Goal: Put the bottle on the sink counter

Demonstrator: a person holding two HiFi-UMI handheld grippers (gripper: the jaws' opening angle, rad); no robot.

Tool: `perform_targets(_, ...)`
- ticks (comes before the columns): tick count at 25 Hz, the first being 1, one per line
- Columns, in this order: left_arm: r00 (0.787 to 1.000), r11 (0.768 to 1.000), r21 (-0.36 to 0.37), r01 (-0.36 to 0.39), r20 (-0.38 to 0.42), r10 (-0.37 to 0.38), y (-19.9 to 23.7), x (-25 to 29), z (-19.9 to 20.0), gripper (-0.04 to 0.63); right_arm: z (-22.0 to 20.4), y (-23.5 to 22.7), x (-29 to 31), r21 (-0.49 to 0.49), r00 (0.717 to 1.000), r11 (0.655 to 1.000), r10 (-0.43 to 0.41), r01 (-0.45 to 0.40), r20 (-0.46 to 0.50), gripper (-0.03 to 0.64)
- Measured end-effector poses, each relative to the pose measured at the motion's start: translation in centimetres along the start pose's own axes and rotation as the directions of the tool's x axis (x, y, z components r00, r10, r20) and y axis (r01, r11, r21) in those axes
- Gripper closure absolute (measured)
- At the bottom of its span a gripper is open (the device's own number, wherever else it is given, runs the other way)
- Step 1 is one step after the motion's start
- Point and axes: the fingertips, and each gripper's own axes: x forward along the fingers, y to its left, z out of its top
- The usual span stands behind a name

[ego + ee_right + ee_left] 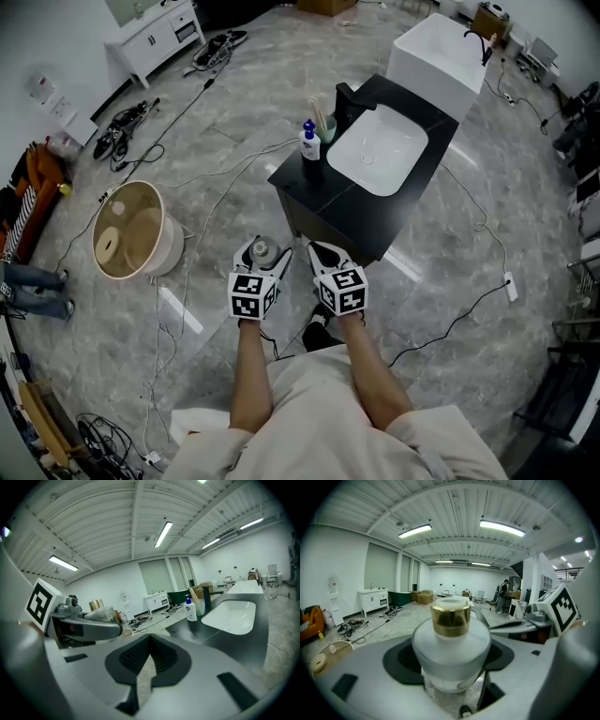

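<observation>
The left gripper (pixel 262 251) has its fingers clamped on a frosted bottle (pixel 451 641) with a gold cap, held above the floor, short of the black tabletop (pixel 349 214). The right gripper (pixel 144 670) is alongside, fingers nearly together on nothing. By the white basin (pixel 380 150) stand a soap dispenser (pixel 309 141) and a black faucet (pixel 345 99) (cables (pixel 211 202) trail across the floor).
</observation>
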Motion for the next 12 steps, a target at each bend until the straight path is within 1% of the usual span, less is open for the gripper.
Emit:
perform_targets(6, 1.000, 1.000, 0.025, -0.006, 0.004, 0.006, 2.3, 3.2, 2.2, 0.258, 1.5, -1.0, 3.3, -0.023, 1.000, 0.999, 0.028, -0.028, -0.014, 0.612)
perform_targets(10, 1.000, 0.999, 0.044, -0.005, 0.004, 0.005, 3.0, 4.2, 3.2, 0.258, 2.5, -2.1, 4.2, -0.004, 1.000, 1.000, 0.018, -0.018, 0.003, 0.612)
perform_targets(12, 1.000, 0.999, 0.042, -0.005, 0.003, 0.004, 3.5, 4.6, 3.3, 0.258, 2.6, -2.6, 4.5, 0.005, 1.000, 1.000, 0.011, -0.011, 0.009, 0.612)
